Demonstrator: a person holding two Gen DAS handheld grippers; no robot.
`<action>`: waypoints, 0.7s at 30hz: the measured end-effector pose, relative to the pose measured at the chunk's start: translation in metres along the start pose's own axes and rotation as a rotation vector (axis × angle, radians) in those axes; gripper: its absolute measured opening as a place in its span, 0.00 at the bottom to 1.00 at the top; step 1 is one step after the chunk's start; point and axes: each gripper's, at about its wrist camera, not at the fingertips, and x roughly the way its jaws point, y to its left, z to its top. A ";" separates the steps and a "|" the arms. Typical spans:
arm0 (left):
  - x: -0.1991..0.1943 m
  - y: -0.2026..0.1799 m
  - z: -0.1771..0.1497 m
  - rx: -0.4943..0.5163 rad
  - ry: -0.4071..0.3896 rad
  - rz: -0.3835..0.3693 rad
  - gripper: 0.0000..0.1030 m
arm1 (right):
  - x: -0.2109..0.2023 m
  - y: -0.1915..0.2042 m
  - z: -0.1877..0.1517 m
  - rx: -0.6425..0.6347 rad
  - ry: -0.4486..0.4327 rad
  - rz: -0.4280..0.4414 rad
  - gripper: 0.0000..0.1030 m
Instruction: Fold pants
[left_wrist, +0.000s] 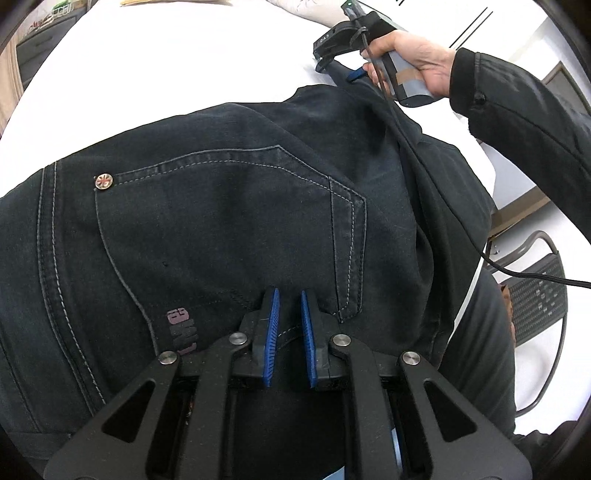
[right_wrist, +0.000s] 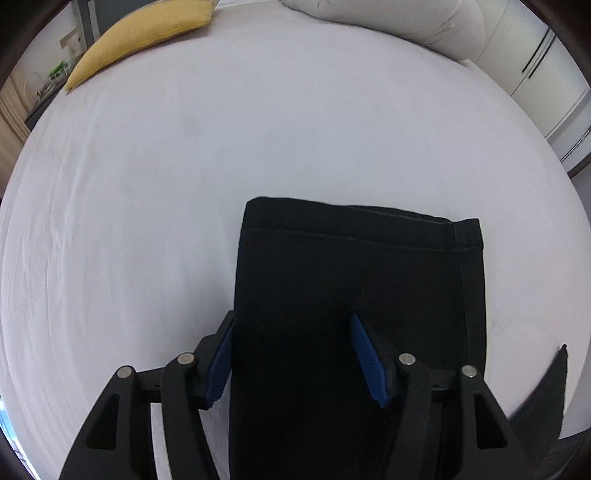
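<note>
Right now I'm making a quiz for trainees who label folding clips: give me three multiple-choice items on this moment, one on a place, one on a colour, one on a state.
1. Where does the left gripper sit?
A. over the back pocket area of the pants
B. over the yellow pillow
C. over bare sheet

2. What colour are the finger pads of the right gripper?
A. red
B. blue
C. green

3. How do the right gripper's jaws stand?
A. shut tight
B. wide apart over the pant leg
C. clamped on the pillow

Answers:
1 A, the left wrist view shows its tips above the stitched back pocket of the dark pants.
2 B, the ribbed pads are blue in the right wrist view.
3 B, the hemmed pant leg lies between the spread fingers on the white sheet, far from the yellow pillow.
</note>
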 end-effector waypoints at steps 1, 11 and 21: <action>-0.001 0.001 -0.001 0.001 -0.001 -0.001 0.12 | 0.001 -0.002 0.002 0.000 0.001 0.018 0.50; 0.000 -0.001 -0.002 0.016 0.001 0.016 0.12 | -0.028 -0.077 0.001 0.194 -0.087 0.209 0.06; 0.003 -0.015 0.005 0.045 0.018 0.063 0.12 | -0.111 -0.263 -0.097 0.601 -0.358 0.389 0.06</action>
